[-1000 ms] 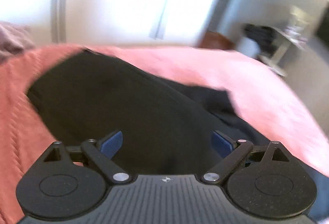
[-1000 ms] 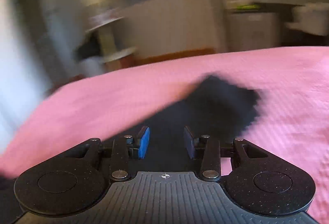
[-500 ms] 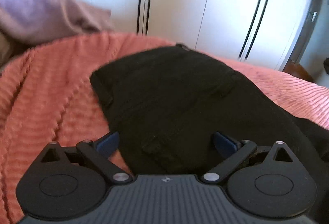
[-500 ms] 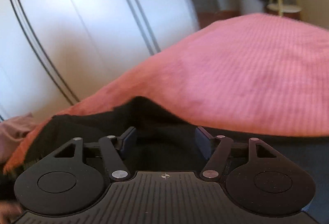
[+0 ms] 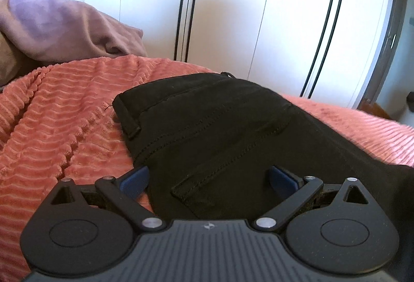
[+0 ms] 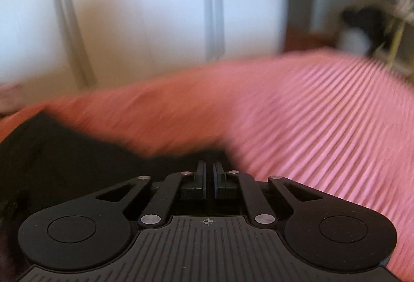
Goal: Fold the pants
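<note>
Seemingly mid-fold, black pants [image 5: 220, 131] lie doubled on a coral bedspread [image 5: 59, 113]; left gripper [image 5: 208, 179] gapes empty, right gripper [image 6: 209, 173] pinches their edge.

I see a ribbed coral bedspread [image 5: 64, 121] covering the bed; a mauve garment [image 5: 59, 33] lies heaped at its far left; white wardrobe doors [image 5: 233, 10] with dark seams stand behind; a blurred side table [image 6: 398, 30] far right

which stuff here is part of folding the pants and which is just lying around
Part of the job:
- black stitched pants
- left gripper, open above them
- right gripper, shut at the pants' edge

Just lying about:
- ribbed coral bedspread
- crumpled mauve cloth
- white wardrobe doors
</note>
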### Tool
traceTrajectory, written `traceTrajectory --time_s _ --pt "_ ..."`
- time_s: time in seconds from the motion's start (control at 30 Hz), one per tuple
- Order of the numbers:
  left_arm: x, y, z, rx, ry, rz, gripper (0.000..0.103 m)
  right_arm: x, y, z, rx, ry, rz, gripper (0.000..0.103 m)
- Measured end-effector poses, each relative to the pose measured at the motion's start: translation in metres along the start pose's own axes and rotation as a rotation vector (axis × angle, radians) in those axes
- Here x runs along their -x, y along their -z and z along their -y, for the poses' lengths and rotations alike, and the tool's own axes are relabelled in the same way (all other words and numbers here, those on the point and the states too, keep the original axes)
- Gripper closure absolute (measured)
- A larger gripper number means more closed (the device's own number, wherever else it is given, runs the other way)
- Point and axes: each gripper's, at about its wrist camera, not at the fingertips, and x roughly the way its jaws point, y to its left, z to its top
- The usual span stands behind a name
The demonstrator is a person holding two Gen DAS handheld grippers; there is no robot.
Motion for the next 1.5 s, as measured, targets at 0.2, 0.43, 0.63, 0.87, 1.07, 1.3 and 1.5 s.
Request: traceTrajectory --time_s 0.2,0.43,0.63,0.87,1.07,1.3,1.5 --pt "-0.004 -0.001 -0.004 0.006 0.011 -0.007 0.004 0.029 -0.004 0.019 -0.204 -0.079 -0.021 0.089" --pt "0.001 0.002 0.002 -0.029 -0.007 0.022 0.004 0.090 0.079 0.008 -0.171 -0.099 -0.098 0.089" --pt "0.025 0.012 0.021 -0.186 0.046 0.112 0.004 0.060 0.105 0.038 -0.359 -0.013 -0.088 0.103" --pt "0.052 0.024 0.036 -0.329 0.282 0.169 0.004 0.086 0.097 0.051 -0.431 0.051 -0.099 0.091" --pt "0.044 0.039 0.056 -0.462 0.469 0.002 0.004 0.162 0.142 0.143 -0.647 0.027 -0.139 0.080" --pt "0.046 0.038 0.060 -0.528 0.391 0.007 0.004 0.296 0.248 0.281 -0.906 0.479 -0.074 0.094" --pt "0.060 0.037 0.071 -0.549 0.387 0.016 0.004 0.393 0.321 0.347 -1.298 0.632 0.134 0.074"
